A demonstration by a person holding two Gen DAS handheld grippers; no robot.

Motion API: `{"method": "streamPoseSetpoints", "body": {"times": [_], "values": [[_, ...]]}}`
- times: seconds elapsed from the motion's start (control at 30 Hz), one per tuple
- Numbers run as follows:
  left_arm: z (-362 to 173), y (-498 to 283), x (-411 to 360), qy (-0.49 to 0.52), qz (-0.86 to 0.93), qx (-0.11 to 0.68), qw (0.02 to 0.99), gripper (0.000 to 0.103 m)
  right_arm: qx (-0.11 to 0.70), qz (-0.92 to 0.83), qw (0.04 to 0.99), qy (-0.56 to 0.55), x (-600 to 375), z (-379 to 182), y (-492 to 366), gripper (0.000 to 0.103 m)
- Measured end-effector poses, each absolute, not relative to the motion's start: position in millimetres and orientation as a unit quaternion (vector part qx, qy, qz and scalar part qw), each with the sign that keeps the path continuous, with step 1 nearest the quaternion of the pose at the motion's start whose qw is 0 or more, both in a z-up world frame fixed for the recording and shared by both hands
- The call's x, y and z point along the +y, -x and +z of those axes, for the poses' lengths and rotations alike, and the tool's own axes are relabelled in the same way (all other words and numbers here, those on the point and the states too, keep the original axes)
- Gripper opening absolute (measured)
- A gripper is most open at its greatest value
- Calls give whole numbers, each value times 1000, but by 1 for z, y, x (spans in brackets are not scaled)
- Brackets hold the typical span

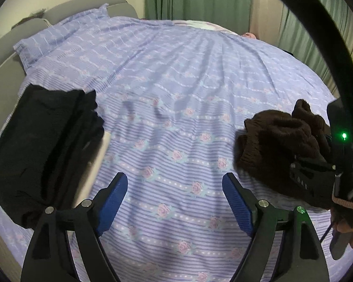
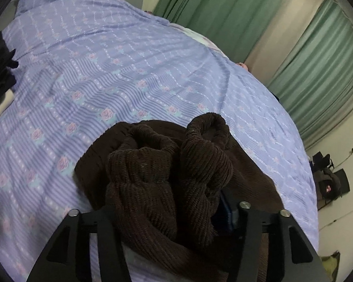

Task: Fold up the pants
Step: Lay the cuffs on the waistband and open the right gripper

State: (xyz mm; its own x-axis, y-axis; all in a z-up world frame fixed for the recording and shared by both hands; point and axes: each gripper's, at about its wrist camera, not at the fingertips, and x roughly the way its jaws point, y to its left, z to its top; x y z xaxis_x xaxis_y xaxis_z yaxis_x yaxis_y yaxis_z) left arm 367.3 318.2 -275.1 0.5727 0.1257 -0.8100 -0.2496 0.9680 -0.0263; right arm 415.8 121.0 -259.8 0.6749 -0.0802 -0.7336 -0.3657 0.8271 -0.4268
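Crumpled dark brown corduroy pants (image 1: pixel 277 150) lie bunched on the bed at the right; in the right wrist view the pants (image 2: pixel 167 171) fill the space between my fingers. My right gripper (image 2: pixel 174 213) is pushed into the heap, its pads mostly hidden by cloth, so I cannot see how wide it stands. It also shows in the left wrist view (image 1: pixel 317 171) at the right edge of the heap. My left gripper (image 1: pixel 175 202) is open and empty, above bare bedsheet left of the pants.
The bed has a purple floral sheet (image 1: pixel 176 75) and a pillow (image 1: pixel 58 40) at the head. A folded black garment (image 1: pixel 42 145) lies at the left edge. Green curtains (image 2: pixel 223 7) hang behind. Dark gear (image 2: pixel 329 178) sits on the floor at right.
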Motion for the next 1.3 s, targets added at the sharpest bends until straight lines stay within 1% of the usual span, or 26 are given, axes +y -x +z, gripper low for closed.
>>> {"method": "streamPoseSetpoints", "body": {"times": [0.07,0.1,0.17,0.2,0.27,0.3,0.33,0.4,0.47,0.57,0.63,0.73,0.87,1.07,1.3], "values": [[-268,-369,318,59,111,445,887,90,398,76,866,292,122,-253,-412,71],[-262,-370,316,52,112,440,889,90,399,73,865,296,122,-251,-410,73],[-254,-373,313,39,111,432,894,97,401,64,864,297,120,-244,-410,74],[-249,-373,310,34,112,430,895,98,401,59,863,302,120,-240,-408,75],[-240,-374,305,21,115,422,899,100,400,51,861,309,118,-233,-402,83],[-238,-376,303,15,118,421,899,100,399,49,860,314,118,-231,-400,89],[-237,-378,303,14,119,422,899,100,393,49,860,322,120,-227,-397,92],[-234,-380,304,20,121,424,897,100,394,62,857,327,124,-223,-394,94],[-231,-379,306,32,123,424,897,100,401,96,853,319,130,-216,-389,95],[-224,-377,307,39,122,424,896,100,367,105,868,318,131,-195,-370,95],[-217,-376,305,42,115,421,899,100,358,102,876,308,124,-184,-363,95],[-209,-378,293,45,91,418,903,100,355,85,894,261,86,-168,-357,95],[-212,-396,258,38,37,419,907,100,377,39,905,190,22,-160,-365,95],[-237,-442,196,34,-31,443,895,100,441,-6,898,13,-89,-175,-390,95],[-272,-501,145,12,-47,495,867,100,471,-24,877,-87,-138,-207,-403,95]]}}
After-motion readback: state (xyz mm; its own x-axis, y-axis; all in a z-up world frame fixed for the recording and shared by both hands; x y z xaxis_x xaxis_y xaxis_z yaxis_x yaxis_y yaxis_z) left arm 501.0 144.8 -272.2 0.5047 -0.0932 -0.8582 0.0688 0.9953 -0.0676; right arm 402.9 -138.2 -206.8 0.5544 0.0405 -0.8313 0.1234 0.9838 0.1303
